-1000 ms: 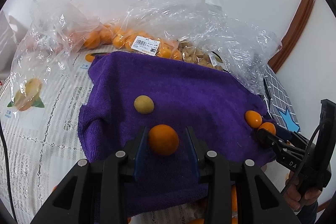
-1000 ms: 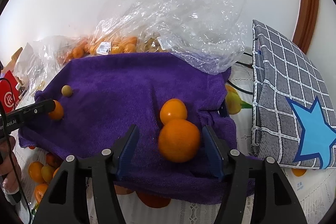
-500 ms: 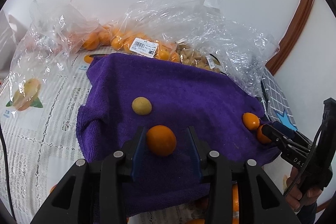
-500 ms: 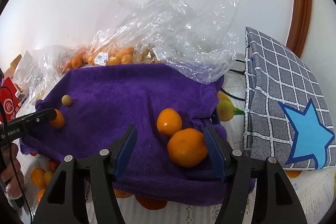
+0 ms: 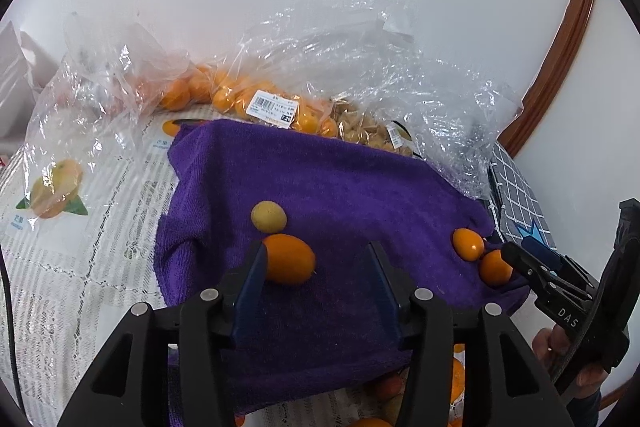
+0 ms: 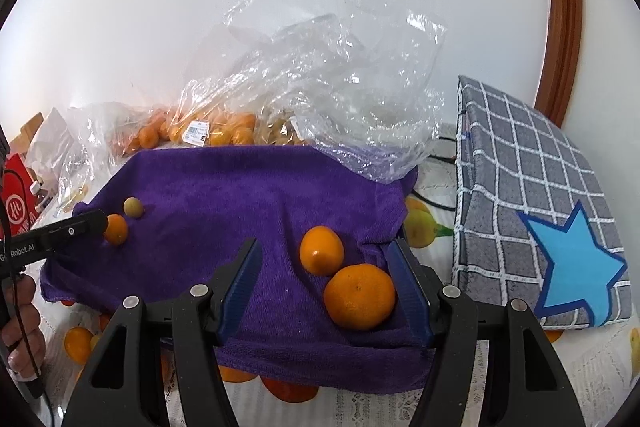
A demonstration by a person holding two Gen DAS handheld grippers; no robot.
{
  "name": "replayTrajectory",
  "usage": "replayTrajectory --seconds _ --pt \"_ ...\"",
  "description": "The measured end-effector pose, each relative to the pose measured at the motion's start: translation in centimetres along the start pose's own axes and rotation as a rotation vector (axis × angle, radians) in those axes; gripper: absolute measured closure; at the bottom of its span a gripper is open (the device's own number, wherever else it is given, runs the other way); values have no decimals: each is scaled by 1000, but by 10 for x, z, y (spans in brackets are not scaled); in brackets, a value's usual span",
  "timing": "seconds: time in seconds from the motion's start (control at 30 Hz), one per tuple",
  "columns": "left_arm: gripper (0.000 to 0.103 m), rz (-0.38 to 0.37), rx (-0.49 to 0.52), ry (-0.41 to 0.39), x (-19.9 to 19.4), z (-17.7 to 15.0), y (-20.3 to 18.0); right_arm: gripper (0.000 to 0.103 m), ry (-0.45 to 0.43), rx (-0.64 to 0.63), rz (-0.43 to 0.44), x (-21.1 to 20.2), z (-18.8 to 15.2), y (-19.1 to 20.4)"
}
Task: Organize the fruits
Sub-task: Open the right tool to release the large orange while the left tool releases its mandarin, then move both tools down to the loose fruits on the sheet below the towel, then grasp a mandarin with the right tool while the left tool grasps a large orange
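A purple towel (image 5: 340, 187) (image 6: 220, 187) covers the table. On it lies an oval orange fruit (image 5: 289, 259) (image 6: 116, 229), with a small yellow-green fruit (image 5: 269, 216) (image 6: 133, 207) just behind it. My left gripper (image 5: 316, 255) (image 6: 92, 221) has its jaws opening: the orange fruit rests against the left finger, with a wide gap to the right one. My right gripper (image 6: 324, 251) (image 5: 528, 259) is open around a mandarin (image 6: 359, 297) (image 5: 495, 267), which sits by its right finger. A smaller orange fruit (image 6: 322, 250) (image 5: 468, 244) lies just beyond the mandarin.
Clear plastic bags of oranges (image 5: 248, 99) (image 6: 208, 131) and pale fruit line the back. A grey checked cushion with a blue star (image 6: 560, 227) stands at the right. Loose fruit (image 6: 78, 345) lies below the towel's front edge. A red box (image 6: 16, 203) is far left.
My left jaws have spread and let go of the orange fruit, which now lies by the left finger. In the right view the mandarin has shifted from the middle toward the right finger.
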State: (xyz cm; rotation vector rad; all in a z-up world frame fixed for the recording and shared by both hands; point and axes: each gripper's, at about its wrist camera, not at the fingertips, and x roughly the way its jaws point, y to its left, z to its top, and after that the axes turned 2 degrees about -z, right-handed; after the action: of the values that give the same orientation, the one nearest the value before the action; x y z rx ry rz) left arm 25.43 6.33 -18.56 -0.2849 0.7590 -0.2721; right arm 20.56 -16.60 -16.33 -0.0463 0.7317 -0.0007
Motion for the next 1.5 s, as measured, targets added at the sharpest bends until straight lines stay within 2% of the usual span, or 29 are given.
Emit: replayTrajectory --seconds 0.13,0.27,0.4,0.63,0.8,0.97,1.1,1.2,1.23,1.33,1.5 --pt "54 12 6 -19 -2 -1 0 38 -24 3 -36 -10 2 1" --pt "54 35 13 -39 -6 -3 -1 38 -32 39 15 -22 3 -1" --pt "54 47 24 -48 -13 -6 -3 43 11 71 74 -37 -8 1" --pt "54 59 24 -54 -37 -23 -6 61 124 0 171 -67 -48 34" --pt "54 79 31 -49 -62 -45 -1 61 158 -51 235 -77 -71 61" --pt "54 79 -30 -15 -77 -62 13 61 213 -86 284 -70 -84 77" --pt "54 31 -69 30 -81 -71 20 61 258 -100 293 -62 -91 80" --pt "54 25 -35 64 -76 -77 13 61 263 -110 286 -56 -92 81" --pt "54 23 -22 67 -75 -77 10 64 265 -109 285 -55 -90 81" --pt "54 -11 23 86 -71 -80 -3 64 264 -88 294 -54 -89 76" --pt "54 -51 47 114 -64 -81 -16 64 229 -70 227 -64 -90 51"
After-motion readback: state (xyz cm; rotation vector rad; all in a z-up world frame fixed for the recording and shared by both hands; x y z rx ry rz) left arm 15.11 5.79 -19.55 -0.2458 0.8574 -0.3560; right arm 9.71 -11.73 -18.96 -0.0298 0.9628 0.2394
